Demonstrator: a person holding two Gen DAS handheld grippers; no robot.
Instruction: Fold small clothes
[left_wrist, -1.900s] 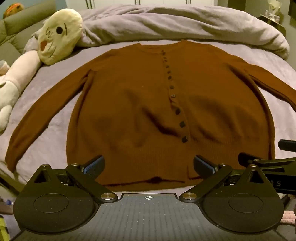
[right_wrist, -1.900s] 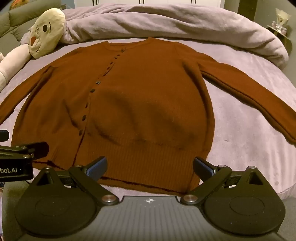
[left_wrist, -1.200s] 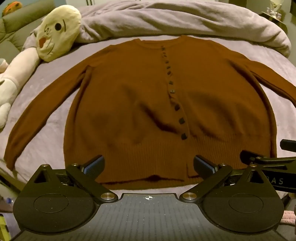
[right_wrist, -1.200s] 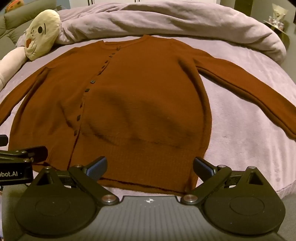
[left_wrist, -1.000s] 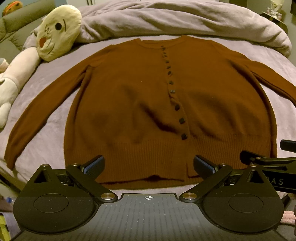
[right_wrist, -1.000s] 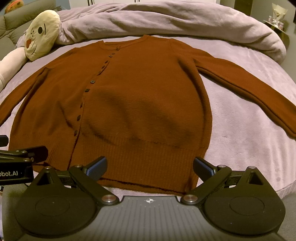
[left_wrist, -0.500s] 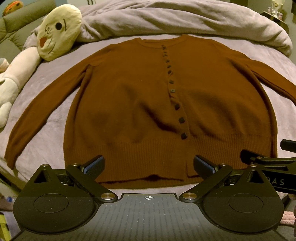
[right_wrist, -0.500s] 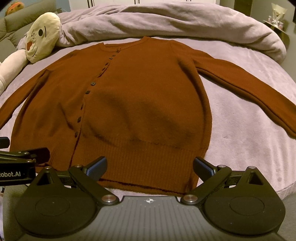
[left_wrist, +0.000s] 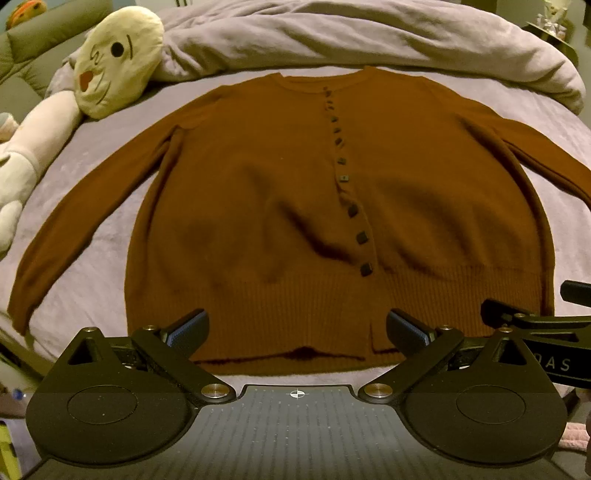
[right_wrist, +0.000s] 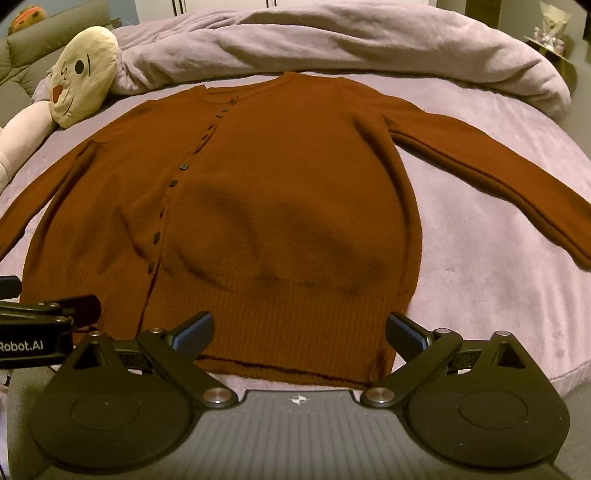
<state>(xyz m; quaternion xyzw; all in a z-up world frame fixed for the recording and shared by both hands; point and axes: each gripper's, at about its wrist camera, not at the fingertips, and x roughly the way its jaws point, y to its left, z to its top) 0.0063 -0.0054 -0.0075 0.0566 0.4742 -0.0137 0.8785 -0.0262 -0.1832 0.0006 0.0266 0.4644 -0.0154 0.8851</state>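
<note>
Where the lilac bed cover (left_wrist: 92, 291) lies smooth, a rust-brown cardigan (left_wrist: 295, 206) is spread flat, front side up and buttoned. Its ribbed hem (left_wrist: 317, 317) is turned towards the cameras and its neckline (left_wrist: 321, 79) towards the far side of the bed, so the body's long axis runs from near to far. A row of dark square buttons (left_wrist: 349, 210) is seen along that axis, slightly slanted in the left wrist view and more steeply slanted in the right wrist view (right_wrist: 173, 182). The sleeves are stretched outward and angled down towards the near corners: one (left_wrist: 85, 218) is laid out to the left, the other (right_wrist: 491, 173) to the right. A few shallow creases are visible across the lower body above the rib.

The left gripper (left_wrist: 297, 328) is held just short of the hem, its jaws set wide apart and nothing gripped between them. The right gripper (right_wrist: 299, 330) is likewise spread wide and holds nothing, poised over the hem's right part. Each tool is partly caught at the edge of the other's view.

Beyond the neckline a bunched grey duvet (left_wrist: 354, 37) is heaped across the bed. A cream plush toy (left_wrist: 118, 55) with a stitched face is propped at the far left, beside the left sleeve's shoulder.
</note>
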